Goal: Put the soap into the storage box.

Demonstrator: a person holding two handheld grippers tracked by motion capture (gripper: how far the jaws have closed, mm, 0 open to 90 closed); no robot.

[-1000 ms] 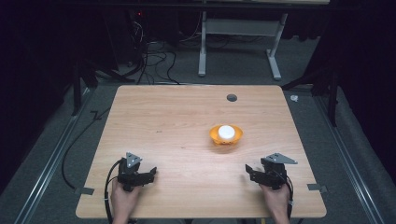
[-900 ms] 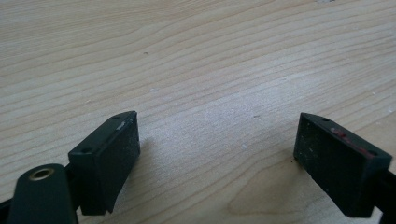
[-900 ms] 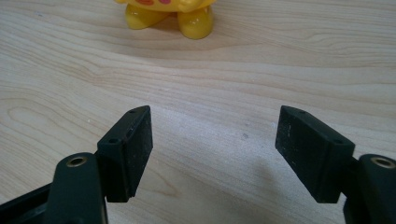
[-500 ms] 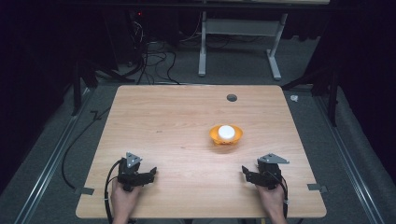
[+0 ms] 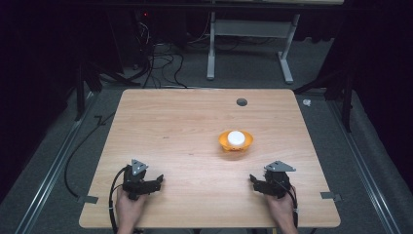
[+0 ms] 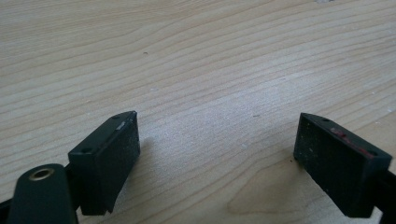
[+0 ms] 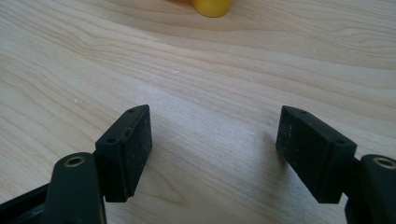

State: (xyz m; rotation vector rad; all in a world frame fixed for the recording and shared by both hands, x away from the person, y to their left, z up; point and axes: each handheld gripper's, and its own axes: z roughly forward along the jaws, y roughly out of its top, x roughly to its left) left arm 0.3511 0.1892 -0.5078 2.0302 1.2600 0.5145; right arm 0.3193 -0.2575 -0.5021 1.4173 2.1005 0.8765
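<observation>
Fingers (image 6: 109, 161) of left gripper (image 5: 155, 183) and right gripper (image 5: 254, 181) spread wide, empty, low over desk (image 5: 185, 126); orange bowl (image 5: 235, 141) with white ball (image 5: 235, 137) well apart.

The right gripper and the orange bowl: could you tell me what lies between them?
Nothing: bare wood separates the right gripper from the orange bowl, as the high view shows.

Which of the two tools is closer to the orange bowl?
The right tool: the orange bowl sits just ahead of it, while the left tool is further away.
</observation>
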